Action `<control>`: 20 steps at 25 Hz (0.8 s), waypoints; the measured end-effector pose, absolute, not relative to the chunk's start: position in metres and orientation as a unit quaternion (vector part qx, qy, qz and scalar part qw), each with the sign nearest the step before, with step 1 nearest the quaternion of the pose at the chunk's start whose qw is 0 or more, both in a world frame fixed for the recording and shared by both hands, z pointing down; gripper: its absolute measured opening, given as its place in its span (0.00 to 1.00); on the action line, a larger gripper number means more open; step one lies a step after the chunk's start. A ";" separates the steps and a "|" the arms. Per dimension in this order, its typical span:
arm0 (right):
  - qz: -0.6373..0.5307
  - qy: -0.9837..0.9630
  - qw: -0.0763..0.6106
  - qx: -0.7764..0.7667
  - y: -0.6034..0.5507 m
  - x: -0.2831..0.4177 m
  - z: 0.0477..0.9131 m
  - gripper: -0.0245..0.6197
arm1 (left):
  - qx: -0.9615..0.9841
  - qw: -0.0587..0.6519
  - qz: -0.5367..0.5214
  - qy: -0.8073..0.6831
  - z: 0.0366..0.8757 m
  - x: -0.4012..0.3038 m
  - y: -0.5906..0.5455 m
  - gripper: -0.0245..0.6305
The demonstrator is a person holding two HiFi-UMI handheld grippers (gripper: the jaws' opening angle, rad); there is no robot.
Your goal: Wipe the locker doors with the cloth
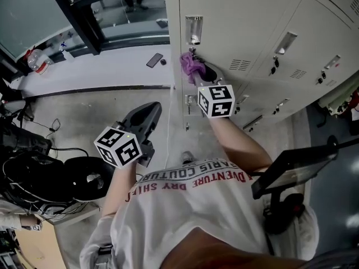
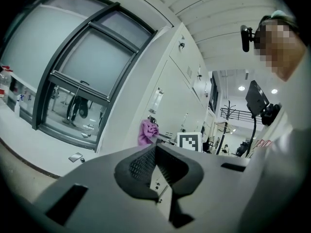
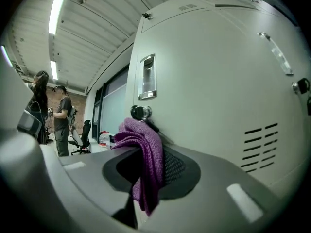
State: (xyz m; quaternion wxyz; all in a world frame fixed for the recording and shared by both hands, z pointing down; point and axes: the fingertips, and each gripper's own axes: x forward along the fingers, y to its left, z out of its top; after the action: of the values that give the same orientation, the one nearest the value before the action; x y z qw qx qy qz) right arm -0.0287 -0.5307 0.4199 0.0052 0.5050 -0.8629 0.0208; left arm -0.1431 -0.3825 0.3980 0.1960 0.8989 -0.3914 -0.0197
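Grippers: left gripper (image 1: 150,114) jaws together, empty, low and well apart from lockers. Right gripper (image 1: 202,73) clamped on purple knitted cloth (image 1: 189,66), at pale grey metal locker door (image 1: 235,27), just below its keyed lock (image 3: 140,112).

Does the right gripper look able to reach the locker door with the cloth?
Likely yes: the right gripper, shut on the purple cloth, is right at the locker door near its key lock; nothing stands between.
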 end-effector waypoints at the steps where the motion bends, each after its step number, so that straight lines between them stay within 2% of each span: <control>1: 0.020 -0.859 0.004 0.512 -0.530 -0.020 0.419 0.13 | 0.900 0.196 -0.019 -0.388 0.398 -0.140 -0.382 0.04; 14: -0.002 -0.777 -0.019 0.629 -0.523 0.140 0.411 0.13 | 0.919 0.195 -0.009 -0.343 0.399 -0.103 -0.380 0.04; 20: 0.002 -0.751 -0.034 0.660 -0.521 0.183 0.413 0.13 | 0.915 0.201 -0.005 -0.349 0.404 -0.109 -0.381 0.04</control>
State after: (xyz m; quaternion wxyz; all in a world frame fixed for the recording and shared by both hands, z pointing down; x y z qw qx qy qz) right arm 0.1828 -0.5211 0.4134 -0.0342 0.6598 -0.7507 0.0017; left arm -0.1091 -0.3810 0.4045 0.2010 0.9152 -0.3491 -0.0055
